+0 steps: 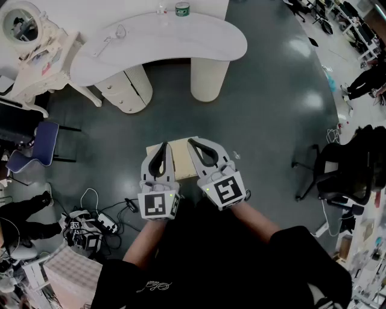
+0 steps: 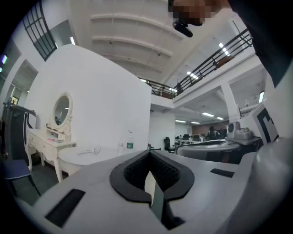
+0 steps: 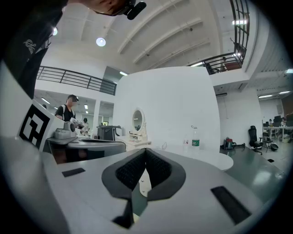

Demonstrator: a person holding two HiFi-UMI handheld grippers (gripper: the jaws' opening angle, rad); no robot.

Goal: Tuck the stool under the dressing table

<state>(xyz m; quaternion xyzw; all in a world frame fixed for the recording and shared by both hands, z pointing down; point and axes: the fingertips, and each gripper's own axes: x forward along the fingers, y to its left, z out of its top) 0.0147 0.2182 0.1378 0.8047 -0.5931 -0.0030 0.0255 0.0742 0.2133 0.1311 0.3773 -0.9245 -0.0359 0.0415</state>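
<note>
The stool [image 1: 181,159], with a square beige top, stands on the dark floor just in front of me. Both grippers are over it. My left gripper [image 1: 162,147] covers its left part and my right gripper [image 1: 194,143] its middle. Each is shut with nothing between its pads. Whether they touch the top is hidden. The curved white table [image 1: 163,41] on two round legs stands further ahead. It also shows beyond my left gripper [image 2: 149,153] as the table [image 2: 89,155], and beyond my right gripper [image 3: 145,151] as the table [image 3: 208,157].
A white mirrored vanity [image 1: 31,42] stands at the far left, with a blue chair [image 1: 37,146] below it. A bottle [image 1: 182,8] sits on the curved table. A black office chair [image 1: 338,172] is at the right. Cables and a power strip [image 1: 90,224] lie at the lower left.
</note>
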